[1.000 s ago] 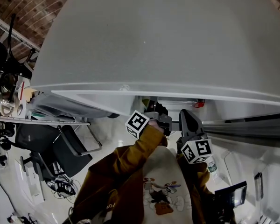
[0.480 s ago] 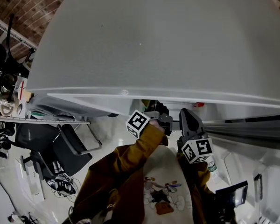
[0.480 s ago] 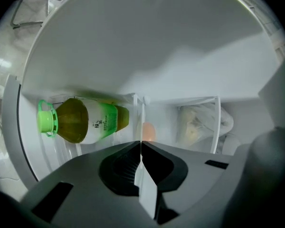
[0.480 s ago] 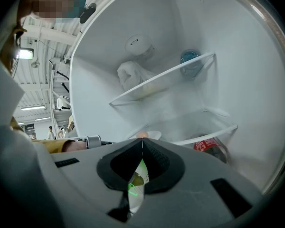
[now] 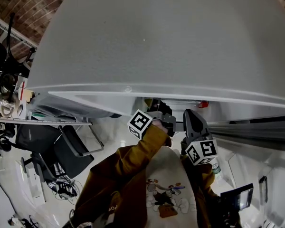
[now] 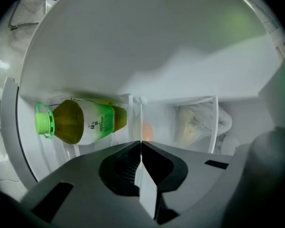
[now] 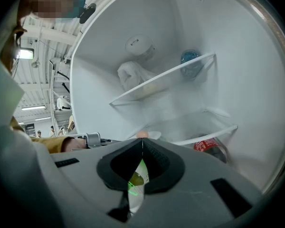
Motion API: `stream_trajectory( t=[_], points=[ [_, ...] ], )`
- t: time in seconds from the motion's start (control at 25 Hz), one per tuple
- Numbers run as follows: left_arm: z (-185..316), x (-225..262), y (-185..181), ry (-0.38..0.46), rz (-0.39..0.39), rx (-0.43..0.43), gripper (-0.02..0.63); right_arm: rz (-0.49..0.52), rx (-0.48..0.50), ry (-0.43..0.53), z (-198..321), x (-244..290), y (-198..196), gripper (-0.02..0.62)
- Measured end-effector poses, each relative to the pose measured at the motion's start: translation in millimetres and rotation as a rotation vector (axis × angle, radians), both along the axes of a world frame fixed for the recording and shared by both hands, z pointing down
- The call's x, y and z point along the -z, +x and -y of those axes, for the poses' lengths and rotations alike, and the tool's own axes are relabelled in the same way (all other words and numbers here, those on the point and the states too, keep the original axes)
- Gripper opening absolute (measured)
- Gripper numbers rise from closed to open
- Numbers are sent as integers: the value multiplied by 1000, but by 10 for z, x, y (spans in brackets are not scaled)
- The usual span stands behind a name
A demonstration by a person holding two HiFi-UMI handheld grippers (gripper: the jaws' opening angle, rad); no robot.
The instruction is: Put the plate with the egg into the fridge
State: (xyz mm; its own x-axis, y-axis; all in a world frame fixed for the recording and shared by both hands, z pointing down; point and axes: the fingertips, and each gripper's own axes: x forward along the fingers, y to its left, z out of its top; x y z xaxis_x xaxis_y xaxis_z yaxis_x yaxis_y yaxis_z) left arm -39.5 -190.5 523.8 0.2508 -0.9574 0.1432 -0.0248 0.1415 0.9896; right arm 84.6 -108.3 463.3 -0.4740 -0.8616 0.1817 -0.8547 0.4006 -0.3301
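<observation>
We are reaching into the fridge (image 7: 237, 56). The plate (image 7: 155, 136) sits low in the middle of both claw views, near a shelf (image 7: 204, 128). The left claw (image 6: 141, 144) and the right claw (image 7: 142, 140) each pinch its rim. We should keep it flat and slide it in slowly, so the egg (image 6: 147, 132) won't roll. From above, the fridge hides the plate and egg.

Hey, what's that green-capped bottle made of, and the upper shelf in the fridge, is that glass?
The bottle is likely clear plastic: yellow-green liquid shows through its thin glossy wall, and the cap looks like moulded green plastic. The upper shelf is a smooth see-through pane with a white edge. It could be glass or clear plastic; the look doesn't settle which.
</observation>
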Motion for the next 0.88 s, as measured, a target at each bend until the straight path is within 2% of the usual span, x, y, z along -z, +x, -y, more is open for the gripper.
stream_trajectory(
  t=[0.36,0.88],
  points=[
    [11,-96,28,-11,-32,-5,20,0,-2,1,-2,4,8,6],
    [49,-90,15,-22,-22,-13,14,0,-13,5,6,24,36,6]
  ],
)
